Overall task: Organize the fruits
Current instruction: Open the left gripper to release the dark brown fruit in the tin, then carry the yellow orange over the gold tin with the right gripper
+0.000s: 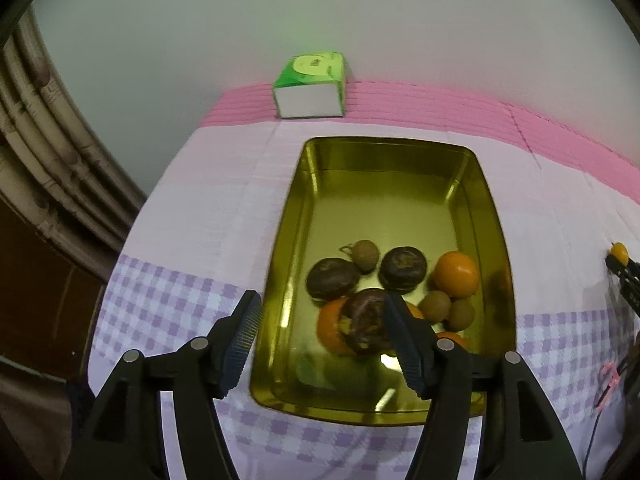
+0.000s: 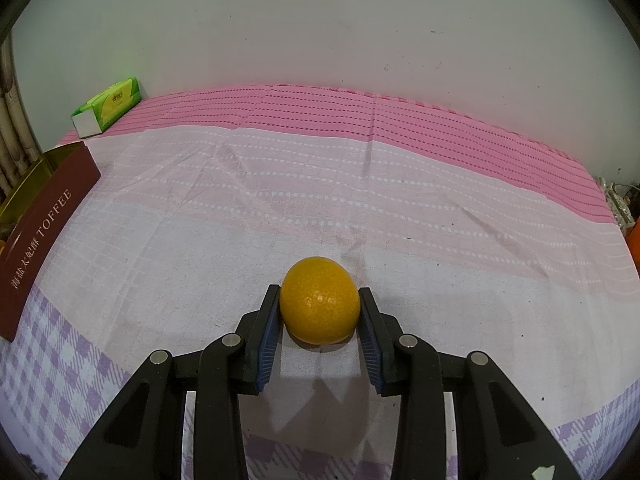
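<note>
In my left view the gold tin [image 1: 486,216] holds three dark fruits [image 1: 402,268], three small brown ones [image 1: 364,255] and at least three oranges [image 1: 456,274], one mostly hidden. One green box [image 1: 310,84] sits upper middle. My right view shows one orange [image 2: 319,305].

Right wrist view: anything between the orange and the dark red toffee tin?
Nothing: only bare pink-and-white tablecloth lies between the round orange and the dark red toffee tin.

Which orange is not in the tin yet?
The orange between the right gripper's fingers, on the cloth. The others lie in the gold tin.
</note>
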